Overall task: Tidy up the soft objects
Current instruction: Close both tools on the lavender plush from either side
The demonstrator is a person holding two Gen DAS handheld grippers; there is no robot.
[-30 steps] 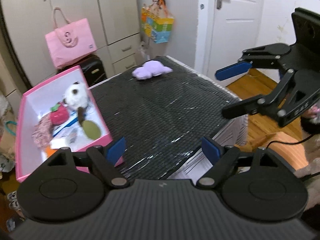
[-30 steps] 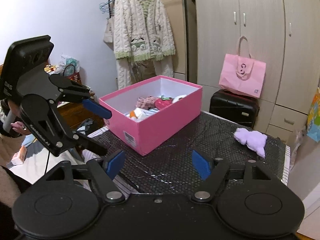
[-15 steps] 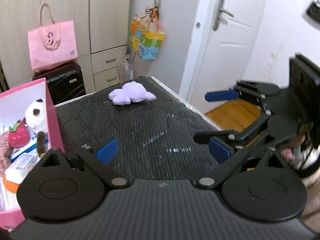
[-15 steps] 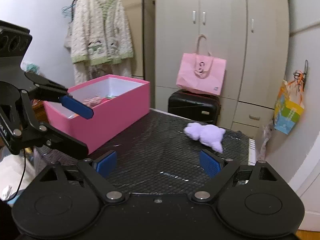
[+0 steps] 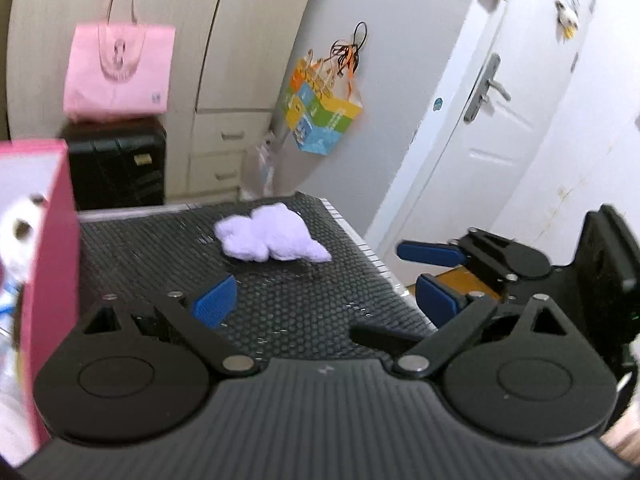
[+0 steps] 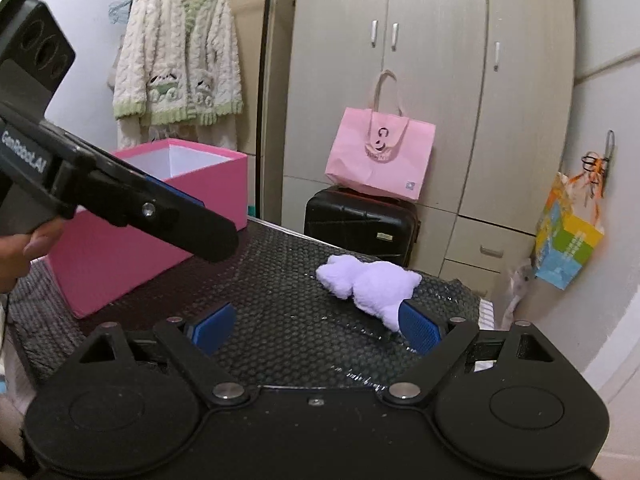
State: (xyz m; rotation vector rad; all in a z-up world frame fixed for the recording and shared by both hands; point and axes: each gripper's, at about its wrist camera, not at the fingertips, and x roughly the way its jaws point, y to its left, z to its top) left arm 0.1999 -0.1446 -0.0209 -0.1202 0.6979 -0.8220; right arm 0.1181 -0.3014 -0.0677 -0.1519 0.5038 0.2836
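A lilac plush toy [image 5: 272, 240] lies flat on the black mat [image 5: 160, 248], well apart from the open pink box [image 6: 132, 248].

Pink box [image 5: 48, 248] cut off by left edge in left wrist view, contents mostly hidden behind wall; white plush [image 5: 18, 236] inside blurred, half out of frame. Purple plush [image 6: 372, 286] near end covered by right gripper's pad. Tote bag [image 5: 118, 76] print smeared, unreadable.
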